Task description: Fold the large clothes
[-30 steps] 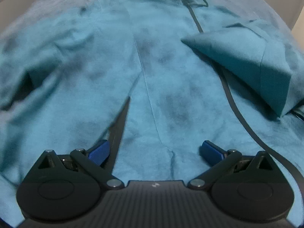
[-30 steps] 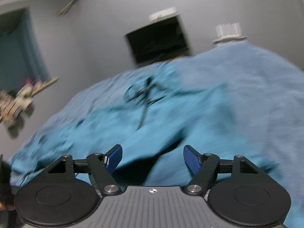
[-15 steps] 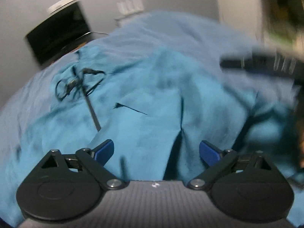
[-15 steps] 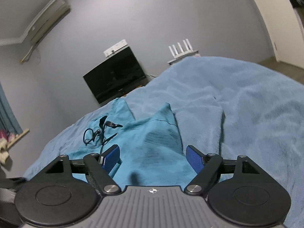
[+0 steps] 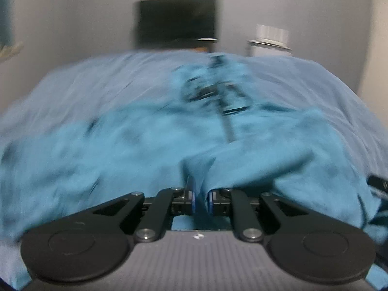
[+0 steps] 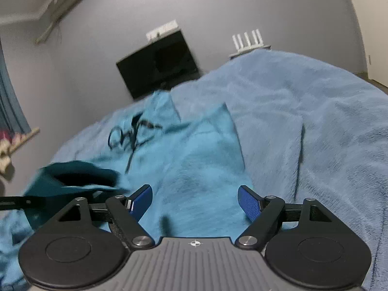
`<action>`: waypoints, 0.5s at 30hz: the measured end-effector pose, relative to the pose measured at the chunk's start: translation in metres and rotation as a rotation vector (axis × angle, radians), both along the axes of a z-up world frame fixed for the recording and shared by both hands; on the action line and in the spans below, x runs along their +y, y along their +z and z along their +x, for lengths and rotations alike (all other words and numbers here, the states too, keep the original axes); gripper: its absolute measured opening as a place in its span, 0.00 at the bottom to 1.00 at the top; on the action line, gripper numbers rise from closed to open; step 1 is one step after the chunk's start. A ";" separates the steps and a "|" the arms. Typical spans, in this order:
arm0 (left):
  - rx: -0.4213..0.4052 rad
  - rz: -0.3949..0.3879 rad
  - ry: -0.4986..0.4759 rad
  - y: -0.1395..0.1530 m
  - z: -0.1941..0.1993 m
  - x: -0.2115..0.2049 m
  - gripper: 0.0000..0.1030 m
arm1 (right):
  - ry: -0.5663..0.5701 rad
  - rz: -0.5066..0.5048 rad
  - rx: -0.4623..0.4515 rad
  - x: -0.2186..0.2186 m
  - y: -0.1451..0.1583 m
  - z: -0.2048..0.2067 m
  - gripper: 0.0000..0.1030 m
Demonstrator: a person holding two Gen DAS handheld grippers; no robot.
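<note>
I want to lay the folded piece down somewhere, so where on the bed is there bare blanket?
Bare blanket runs along the right of the teal garment, up to the bed's far edge near the white router. The left is crowded: the black drawstring, bunched cloth, and the left gripper pinching a fold.

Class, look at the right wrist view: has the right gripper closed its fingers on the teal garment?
No, the right gripper stands open, its blue pads spread apart above the teal garment.

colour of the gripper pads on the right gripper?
Blue pads on black linkage; clearest in the right wrist view.
</note>
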State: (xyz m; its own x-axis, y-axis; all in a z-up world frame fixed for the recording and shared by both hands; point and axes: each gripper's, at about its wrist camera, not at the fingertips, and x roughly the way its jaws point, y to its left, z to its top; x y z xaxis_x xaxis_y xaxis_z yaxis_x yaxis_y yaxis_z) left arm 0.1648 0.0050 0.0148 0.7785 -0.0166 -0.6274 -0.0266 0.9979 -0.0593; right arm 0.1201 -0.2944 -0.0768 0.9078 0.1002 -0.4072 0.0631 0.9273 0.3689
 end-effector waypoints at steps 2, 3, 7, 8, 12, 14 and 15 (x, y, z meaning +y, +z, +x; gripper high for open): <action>0.079 -0.177 0.107 -0.023 -0.003 0.039 0.09 | 0.020 -0.021 0.018 0.005 -0.003 0.003 0.77; 0.121 -0.264 0.151 -0.038 -0.005 0.056 0.10 | 0.027 -0.030 0.021 0.008 -0.003 0.003 0.77; 0.167 -0.185 0.154 -0.058 -0.008 0.061 0.41 | 0.035 -0.050 0.019 0.018 -0.002 0.004 0.80; 0.153 -0.100 0.121 -0.056 -0.008 0.051 0.47 | 0.033 -0.054 0.021 0.020 -0.002 0.003 0.81; 0.081 0.105 -0.059 -0.047 -0.010 0.015 0.55 | 0.031 -0.072 0.029 0.026 -0.002 0.003 0.81; 0.035 0.201 -0.161 -0.046 -0.015 -0.007 0.59 | 0.034 -0.081 0.030 0.028 -0.002 0.002 0.82; 0.015 0.253 -0.209 -0.047 -0.014 -0.018 0.60 | 0.038 -0.086 0.031 0.029 -0.001 0.002 0.82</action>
